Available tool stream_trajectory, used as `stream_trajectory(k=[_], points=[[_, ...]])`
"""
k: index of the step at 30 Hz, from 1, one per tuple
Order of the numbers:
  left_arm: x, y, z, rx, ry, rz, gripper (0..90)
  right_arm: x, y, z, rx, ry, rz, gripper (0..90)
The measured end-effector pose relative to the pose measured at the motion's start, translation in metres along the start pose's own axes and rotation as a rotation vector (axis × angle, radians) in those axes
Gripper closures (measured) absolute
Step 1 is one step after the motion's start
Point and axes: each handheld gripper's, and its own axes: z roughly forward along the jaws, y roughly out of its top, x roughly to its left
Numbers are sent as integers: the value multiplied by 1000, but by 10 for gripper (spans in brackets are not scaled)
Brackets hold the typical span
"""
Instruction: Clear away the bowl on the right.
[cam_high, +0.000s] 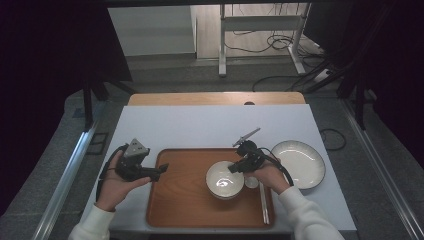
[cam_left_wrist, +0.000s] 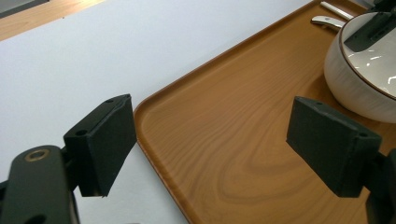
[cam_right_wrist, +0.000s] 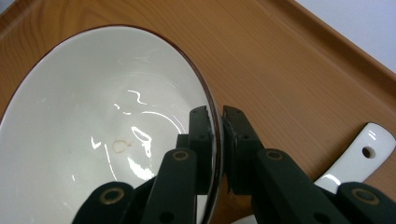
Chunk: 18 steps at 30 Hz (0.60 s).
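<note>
The bowl (cam_high: 225, 180) is white and glossy with a thin dark rim and a faint brownish ring inside; it sits on the wooden tray (cam_high: 185, 200). The right gripper (cam_right_wrist: 217, 140) pinches its rim. The left gripper (cam_left_wrist: 210, 144) hangs wide apart over the tray's edge, holding nothing. A white spoon (cam_right_wrist: 359, 156) lies just beside the bowl.

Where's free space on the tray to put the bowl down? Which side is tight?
Free: the tray floor between its left rim and the bowl, and the strip in front of the bowl. Crowded: the right side, where the spoon and chopsticks lie beside the bowl, whose rim the right gripper clamps.
</note>
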Motion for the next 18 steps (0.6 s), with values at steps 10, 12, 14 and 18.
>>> stream_trajectory(k=[10, 12, 14, 18], points=[[-1, 0, 1, 1, 0, 8, 154, 1, -3, -17, -102, -41, -12, 507], [-1, 0, 1, -3, -1, 3, 154, -1, -5, -27, -146, -55, -11, 471], [-1, 0, 1, 2, -1, 8, 154, -4, -9, -36, -177, -60, 0, 447], [-1, 1, 2, 3, -3, 9, 154, -11, -19, -54, -243, -88, 20, 415]])
